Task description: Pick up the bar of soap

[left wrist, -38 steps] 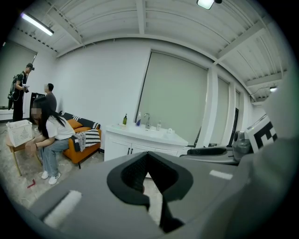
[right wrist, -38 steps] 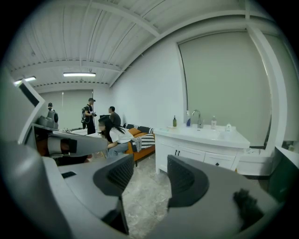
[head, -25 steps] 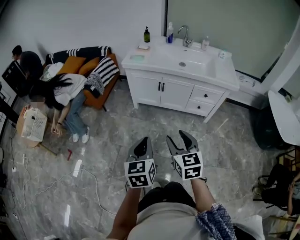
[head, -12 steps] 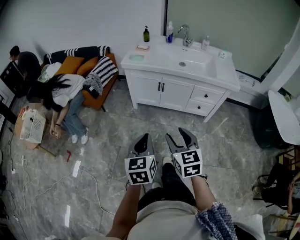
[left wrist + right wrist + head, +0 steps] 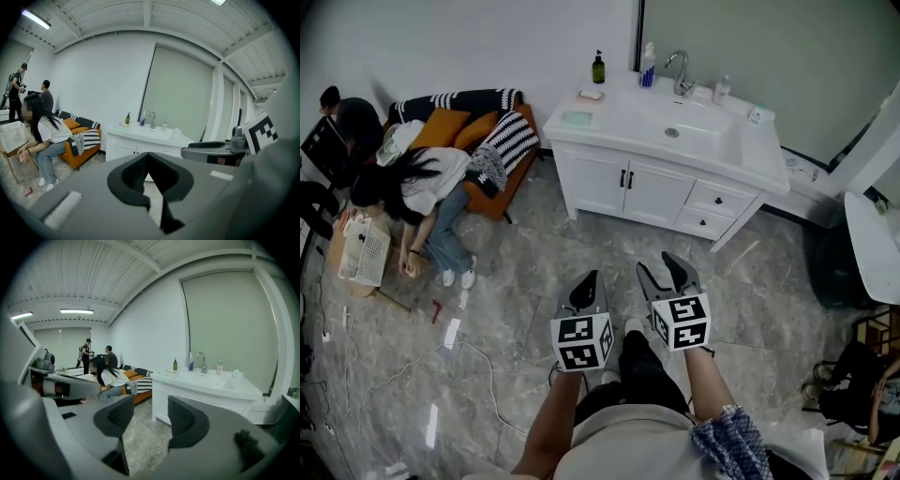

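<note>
Bar of soap (image 5: 591, 95): small pale bar on the left end of the white vanity top (image 5: 623, 114), just beside a dark green bottle (image 5: 598, 68). It is well ahead of both grippers and slightly left of the left one. Neither tool is near it.

Basin (image 5: 692, 122) and faucet (image 5: 680, 70): right of the soap, ahead of the right gripper.

Room: the vanity stands against the wall on a grey marbled floor (image 5: 516, 281). An orange sofa (image 5: 502, 183) and a seated person (image 5: 422, 183) are far out to the left of the left gripper.

Left gripper (image 5: 586, 279): forearm stretched forward over the floor, jaws closed tip to tip, nothing between them.

Right gripper (image 5: 660, 266): close alongside the left, jaws wide apart and empty.

Both point toward the vanity, tipped a little downward.
</note>
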`<action>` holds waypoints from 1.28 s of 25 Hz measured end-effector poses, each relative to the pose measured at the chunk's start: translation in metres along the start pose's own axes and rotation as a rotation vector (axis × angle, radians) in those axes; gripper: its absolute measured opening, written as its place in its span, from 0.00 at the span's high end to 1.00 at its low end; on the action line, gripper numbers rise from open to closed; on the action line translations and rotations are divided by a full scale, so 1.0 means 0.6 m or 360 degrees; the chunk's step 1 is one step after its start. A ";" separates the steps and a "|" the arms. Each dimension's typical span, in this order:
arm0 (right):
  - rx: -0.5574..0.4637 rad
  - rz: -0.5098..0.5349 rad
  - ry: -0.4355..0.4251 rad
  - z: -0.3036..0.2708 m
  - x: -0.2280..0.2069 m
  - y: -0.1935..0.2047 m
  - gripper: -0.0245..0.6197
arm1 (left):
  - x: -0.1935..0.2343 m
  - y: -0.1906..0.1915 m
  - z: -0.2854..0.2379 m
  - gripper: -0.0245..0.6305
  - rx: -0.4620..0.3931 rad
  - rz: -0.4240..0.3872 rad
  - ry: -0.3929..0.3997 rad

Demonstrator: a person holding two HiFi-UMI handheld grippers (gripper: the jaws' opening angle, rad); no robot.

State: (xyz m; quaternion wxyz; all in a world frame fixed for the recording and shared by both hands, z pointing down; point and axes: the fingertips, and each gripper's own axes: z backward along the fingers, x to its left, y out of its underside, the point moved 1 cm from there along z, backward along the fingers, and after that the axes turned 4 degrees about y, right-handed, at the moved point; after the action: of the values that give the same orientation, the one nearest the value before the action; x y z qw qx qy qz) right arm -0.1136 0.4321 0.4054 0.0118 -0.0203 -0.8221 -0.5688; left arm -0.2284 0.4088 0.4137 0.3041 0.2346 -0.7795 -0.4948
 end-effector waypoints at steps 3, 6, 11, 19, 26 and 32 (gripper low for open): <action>0.0029 -0.0003 -0.0018 -0.031 -0.012 0.002 0.63 | 0.010 -0.009 -0.030 0.95 0.0002 0.0017 -0.0023; 0.0048 -0.0060 -0.0019 -0.062 -0.036 0.002 0.63 | 0.016 -0.017 -0.065 0.95 0.0021 0.0005 -0.0043; 0.0061 -0.0040 -0.0056 -0.105 -0.074 -0.012 0.63 | 0.025 -0.039 -0.126 0.95 0.0023 0.0031 -0.0086; 0.0057 -0.0024 -0.0112 -0.176 -0.150 -0.048 0.63 | 0.020 -0.085 -0.220 0.95 -0.0006 0.0037 -0.0151; 0.0017 -0.0022 -0.0165 -0.223 -0.189 -0.071 0.63 | 0.022 -0.104 -0.274 0.95 -0.0017 0.0032 -0.0205; 0.0026 -0.0010 -0.0212 -0.254 -0.200 -0.077 0.63 | 0.036 -0.112 -0.300 0.95 -0.0021 0.0056 -0.0246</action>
State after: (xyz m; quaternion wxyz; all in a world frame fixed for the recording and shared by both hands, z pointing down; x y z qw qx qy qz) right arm 0.0037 0.2709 0.4111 -0.0446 -0.0556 -0.8257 -0.5596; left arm -0.1119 0.2542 0.4159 0.2532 0.1801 -0.8015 -0.5110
